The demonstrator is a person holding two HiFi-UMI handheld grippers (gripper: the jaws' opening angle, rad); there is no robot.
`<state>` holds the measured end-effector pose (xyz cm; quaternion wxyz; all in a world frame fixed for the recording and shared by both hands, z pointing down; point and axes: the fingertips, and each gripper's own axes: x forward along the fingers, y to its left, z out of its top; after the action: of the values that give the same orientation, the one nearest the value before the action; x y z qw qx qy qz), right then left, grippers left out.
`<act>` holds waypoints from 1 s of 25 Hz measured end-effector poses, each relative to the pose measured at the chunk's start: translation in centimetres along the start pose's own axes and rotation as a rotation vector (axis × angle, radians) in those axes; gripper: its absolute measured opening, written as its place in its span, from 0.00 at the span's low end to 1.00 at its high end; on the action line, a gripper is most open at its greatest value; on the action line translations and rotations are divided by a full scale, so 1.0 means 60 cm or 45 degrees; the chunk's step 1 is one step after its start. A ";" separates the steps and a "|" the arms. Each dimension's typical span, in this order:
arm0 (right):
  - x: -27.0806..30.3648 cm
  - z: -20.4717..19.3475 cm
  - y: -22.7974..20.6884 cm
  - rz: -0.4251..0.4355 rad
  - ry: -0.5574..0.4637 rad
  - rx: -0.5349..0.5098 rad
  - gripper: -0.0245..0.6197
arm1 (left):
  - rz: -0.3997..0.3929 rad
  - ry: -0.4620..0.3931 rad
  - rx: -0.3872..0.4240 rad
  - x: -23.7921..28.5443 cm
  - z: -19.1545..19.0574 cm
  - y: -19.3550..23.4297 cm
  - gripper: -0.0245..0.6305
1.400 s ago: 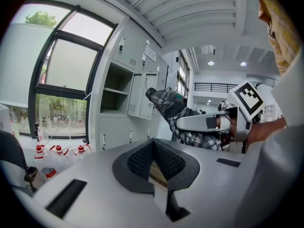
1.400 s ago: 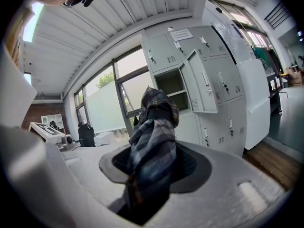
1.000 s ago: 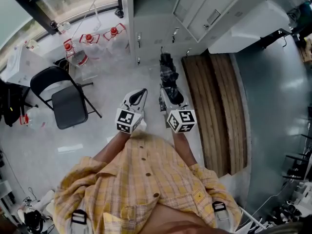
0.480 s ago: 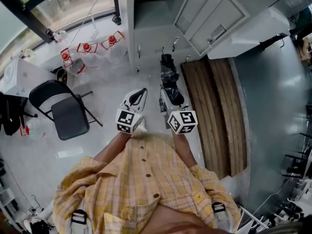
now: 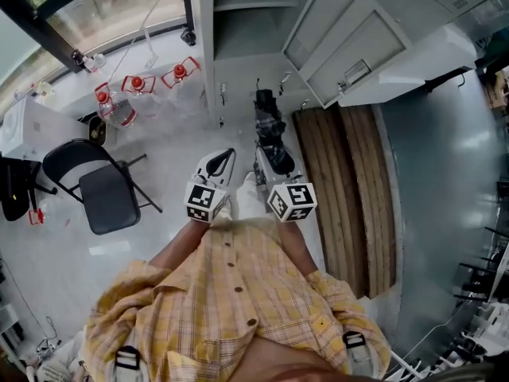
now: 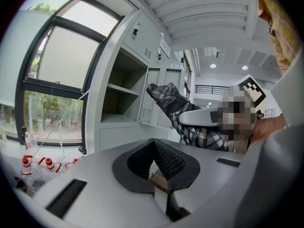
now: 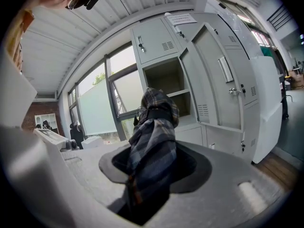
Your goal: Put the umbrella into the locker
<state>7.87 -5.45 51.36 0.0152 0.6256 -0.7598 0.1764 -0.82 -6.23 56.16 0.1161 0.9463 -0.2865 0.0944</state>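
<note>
Carrying is judged to be the step in hand: the umbrella [image 7: 153, 127], folded and strapped in its plaid cover, is held out ahead of the person and pointed toward the locker [image 5: 238, 22], but it has not been brought inside. The right tongs [image 7: 151, 167] are clamped on the umbrella's near end, the cloth being pressed between the dark pads while the rest juts forward and slightly upward. The left tongs [image 6: 153, 158] are seen with their pads drawn together at the tip and nothing held between them; they are carried just beside the right tongs and take no part in the grip.

An open compartment [image 7: 166, 80] with a shelf [image 7: 183, 93] is shown in the right gripper view, lined up behind the umbrella's far end. Its door [image 5: 338, 34] is swung out to the right. From the head view the umbrella's tip is seen near the locker's foot, short of the opening.

The gap must be closed next, it is judged, and the tip raised to the compartment's height. The umbrella should be steered left of the open door so it is not struck. Only once its length is laid on the shelf should the right tongs be loosened.
</note>
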 end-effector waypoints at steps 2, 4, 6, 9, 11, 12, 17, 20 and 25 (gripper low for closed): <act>0.023 0.010 -0.017 0.026 -0.010 -0.008 0.32 | 0.020 -0.008 0.014 0.024 0.007 0.013 0.04; 0.052 0.021 -0.033 0.056 -0.015 -0.015 0.32 | 0.061 -0.017 0.021 0.048 0.025 0.034 0.04; 0.074 0.030 -0.047 0.088 -0.007 -0.019 0.32 | 0.108 -0.025 0.032 0.066 0.042 0.052 0.04; 0.104 0.049 -0.074 0.132 -0.002 -0.042 0.32 | 0.155 -0.040 0.058 0.106 0.061 0.069 0.04; 0.129 0.065 -0.095 0.151 -0.006 -0.057 0.32 | 0.171 -0.048 0.062 0.139 0.076 0.082 0.04; 0.141 0.071 -0.103 0.162 -0.006 -0.059 0.32 | 0.177 -0.051 0.063 0.152 0.082 0.087 0.04; 0.184 0.088 -0.137 0.209 0.003 -0.066 0.32 | 0.222 -0.050 0.064 0.195 0.101 0.109 0.04; 0.209 0.106 -0.151 0.240 -0.007 -0.070 0.32 | 0.257 -0.057 0.075 0.213 0.119 0.123 0.04; 0.233 0.111 -0.172 0.276 0.010 -0.069 0.32 | 0.310 -0.052 0.070 0.228 0.121 0.130 0.04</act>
<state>16.05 -22.18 51.08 0.0159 0.5383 -0.8275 0.1589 6.76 -21.65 53.86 0.0720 0.9091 -0.3989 0.0962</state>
